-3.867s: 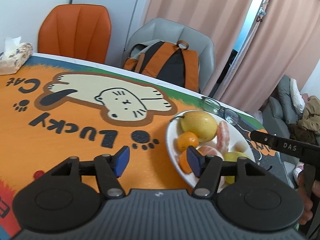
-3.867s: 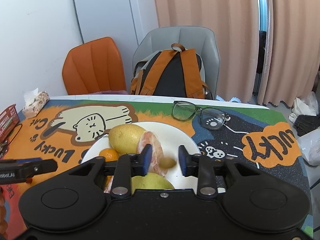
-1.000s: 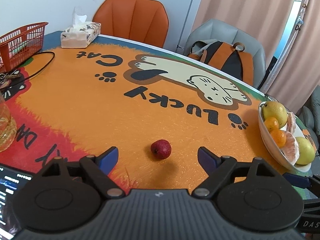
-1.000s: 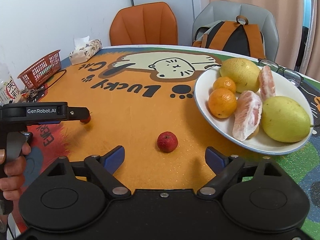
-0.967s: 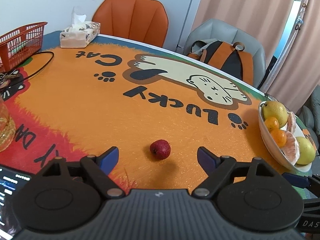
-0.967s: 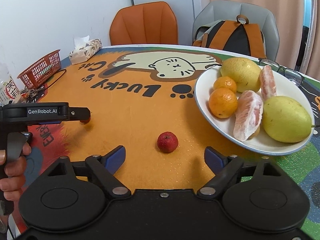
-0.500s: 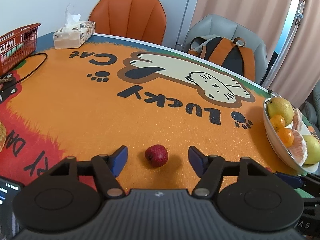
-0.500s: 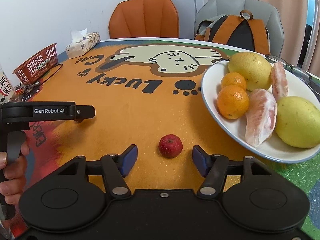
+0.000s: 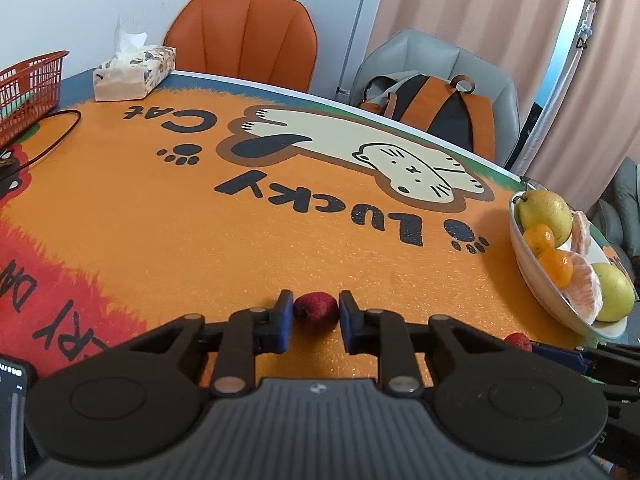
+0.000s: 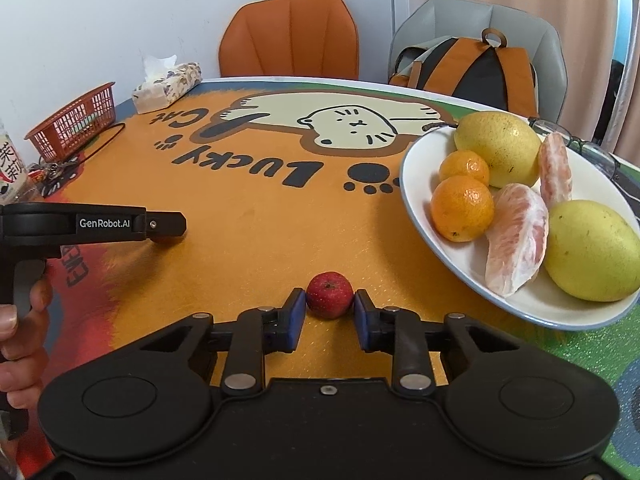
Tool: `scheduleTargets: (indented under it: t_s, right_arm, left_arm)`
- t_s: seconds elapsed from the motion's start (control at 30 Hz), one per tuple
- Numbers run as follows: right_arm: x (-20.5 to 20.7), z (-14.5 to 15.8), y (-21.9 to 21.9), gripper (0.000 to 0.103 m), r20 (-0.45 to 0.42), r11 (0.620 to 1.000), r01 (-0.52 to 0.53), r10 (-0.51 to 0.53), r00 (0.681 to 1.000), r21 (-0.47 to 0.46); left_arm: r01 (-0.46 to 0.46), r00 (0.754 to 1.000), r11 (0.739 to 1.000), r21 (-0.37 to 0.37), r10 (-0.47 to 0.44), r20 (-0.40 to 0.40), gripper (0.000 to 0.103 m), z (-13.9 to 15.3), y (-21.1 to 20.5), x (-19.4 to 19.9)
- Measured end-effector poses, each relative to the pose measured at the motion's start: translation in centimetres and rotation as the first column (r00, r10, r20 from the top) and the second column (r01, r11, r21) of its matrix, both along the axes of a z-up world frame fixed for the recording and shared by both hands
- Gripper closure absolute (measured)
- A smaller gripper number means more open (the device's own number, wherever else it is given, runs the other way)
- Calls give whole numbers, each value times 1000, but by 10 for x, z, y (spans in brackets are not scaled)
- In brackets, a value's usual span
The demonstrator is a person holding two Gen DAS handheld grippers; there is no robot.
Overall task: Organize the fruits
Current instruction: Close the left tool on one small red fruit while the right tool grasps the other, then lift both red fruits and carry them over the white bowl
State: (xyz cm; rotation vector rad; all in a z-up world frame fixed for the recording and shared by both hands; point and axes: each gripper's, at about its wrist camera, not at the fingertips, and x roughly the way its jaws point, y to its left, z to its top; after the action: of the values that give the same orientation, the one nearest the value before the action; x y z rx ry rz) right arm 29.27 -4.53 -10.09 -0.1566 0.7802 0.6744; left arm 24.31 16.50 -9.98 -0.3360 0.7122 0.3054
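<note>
Two small red fruits lie on the orange cat-print table mat. My left gripper (image 9: 316, 314) is shut on one red fruit (image 9: 316, 307), its blue pads touching both sides. My right gripper (image 10: 330, 312) has its jaws closing, and the pads press on the other red fruit (image 10: 330, 294). That second fruit (image 9: 518, 339) also shows low on the right in the left wrist view. A white plate (image 10: 414, 152) to the right holds yellow pears, two tangerines and peeled pomelo segments. In the right wrist view the left gripper (image 10: 166, 228) hides its own fruit.
A tissue box (image 9: 134, 72), a red basket (image 9: 28, 80) and a black cable (image 9: 52, 140) lie at the far left. Glasses (image 10: 588, 152) sit behind the plate. An orange chair and a grey chair with a backpack (image 10: 476, 68) stand beyond the table. A hand (image 10: 20, 344) holds the left gripper.
Both grippers' jaws went from wide open to closed onto their red fruits. Each fruit now sits right between the pads instead of ahead of them.
</note>
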Motion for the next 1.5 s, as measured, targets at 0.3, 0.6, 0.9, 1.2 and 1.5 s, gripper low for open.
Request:
scheduleTargets:
  t_s: [0.3,0.6,0.9,1.2,1.5]
  right_arm:
    - [-6,9,-11,76,-8,999,13,-12,1000,43]
    - [-12,25,-31,76,24,996,38,-40,999,82]
    - [-16,35,-55,76,44,991,74,-79,996,109]
    - [-16,38,-77,76,51,987,102,-109,993,128]
    - [-12,42,-97,76,57,981,140,-149,987,136]
  left_arm:
    - [12,1000,1000,-5,-12,26,80,14,-8,-12]
    - [43,997,999,-7,-43,63,80,29,-26,-20]
    - [76,993,997,8,-76,92,80,42,-46,-25]
    - [95,991,995,12,-96,95,80,46,-60,-22]
    - [138,985,990,10,-138,104,80,50,-78,-12]
